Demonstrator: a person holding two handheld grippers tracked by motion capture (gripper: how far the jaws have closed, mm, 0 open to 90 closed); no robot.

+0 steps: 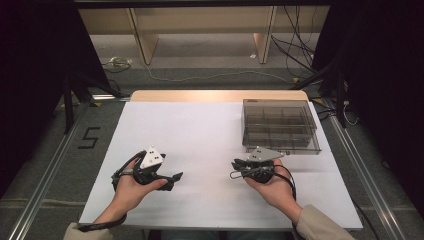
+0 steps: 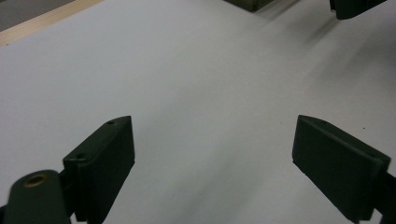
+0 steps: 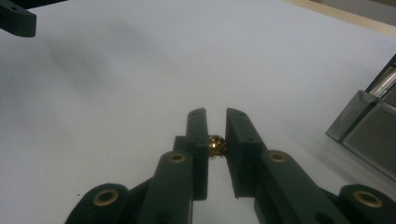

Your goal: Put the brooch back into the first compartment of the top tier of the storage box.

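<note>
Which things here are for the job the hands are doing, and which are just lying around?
For the job:
- small shiny gold bead, pinched in the right gripper
- smoky clear plastic box with compartments
- left gripper, jaws wide apart with nothing between them

Just lying around:
- white table
- cables on the floor
- wooden shelf legs

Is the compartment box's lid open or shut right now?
Shut, as far as it shows: in the high view the smoky clear box has a flat lid lying level over its dividers, nothing raised.
</note>
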